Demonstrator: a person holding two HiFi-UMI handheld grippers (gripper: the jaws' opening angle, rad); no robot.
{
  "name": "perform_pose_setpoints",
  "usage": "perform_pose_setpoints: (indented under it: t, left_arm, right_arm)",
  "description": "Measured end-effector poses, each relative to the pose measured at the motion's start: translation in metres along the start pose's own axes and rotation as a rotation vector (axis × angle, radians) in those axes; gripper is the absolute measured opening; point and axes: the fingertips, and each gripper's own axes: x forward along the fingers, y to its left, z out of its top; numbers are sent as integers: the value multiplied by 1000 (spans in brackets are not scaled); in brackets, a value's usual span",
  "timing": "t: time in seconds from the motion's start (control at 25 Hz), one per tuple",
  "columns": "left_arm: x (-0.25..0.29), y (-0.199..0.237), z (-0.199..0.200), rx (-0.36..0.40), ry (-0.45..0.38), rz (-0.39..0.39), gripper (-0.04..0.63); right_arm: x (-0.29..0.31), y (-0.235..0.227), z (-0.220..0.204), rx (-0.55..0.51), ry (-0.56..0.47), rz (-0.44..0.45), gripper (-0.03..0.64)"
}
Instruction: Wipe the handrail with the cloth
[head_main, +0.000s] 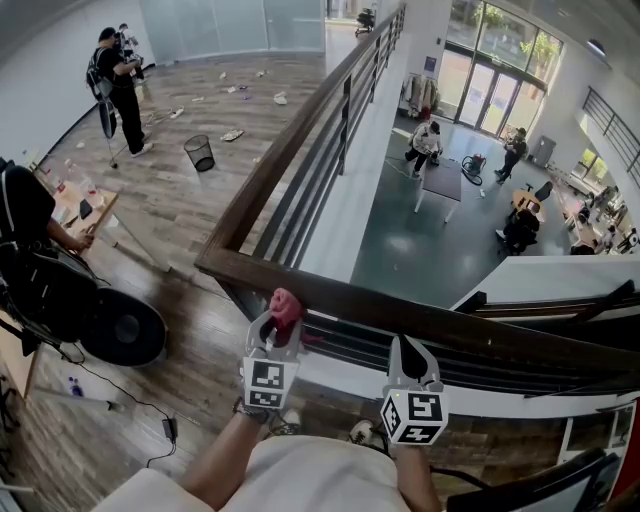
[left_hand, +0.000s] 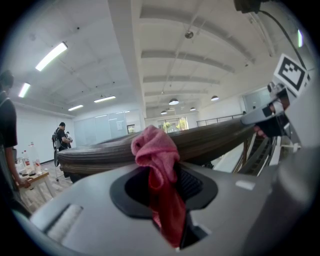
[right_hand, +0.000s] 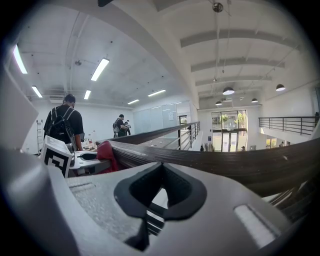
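Now the left gripper (head_main: 271, 322) is clamping one crumpled, fuzzy pink-red cloth (head_main: 286, 303), pressing it against the smooth, dark wooden handrail (head_main: 450, 322). The right gripper (head_main: 408, 347) is hovering just beside that rail, its two jaws closed on nothing.

The left forearm (head_main: 222, 458) and right forearm (head_main: 418, 482) reach forward and down from the body, side by side. The left gripper (head_main: 275, 322) has its jaws clamped on a red cloth (head_main: 286, 304), which bunches up above the tips. The right gripper (head_main: 408, 348), near it, points the same way, jaws closed together with nothing between them.
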Motion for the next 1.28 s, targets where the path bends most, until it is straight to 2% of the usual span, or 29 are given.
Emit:
perform_pose_setpoints:
  t: [0.24,0.4,1.28]
  left_arm:
    - [0,0,0,10,6,14,129]
    - [0,1,0,-17,-7,20,129]
    - [3,-15,4,-6,19,-9,129]
  right_arm:
    - [2,1,-2,3,5,5,2]
    - [2,-1,-2,9,6,0,3]
    - [5,-2,-5,30,16,18,2]
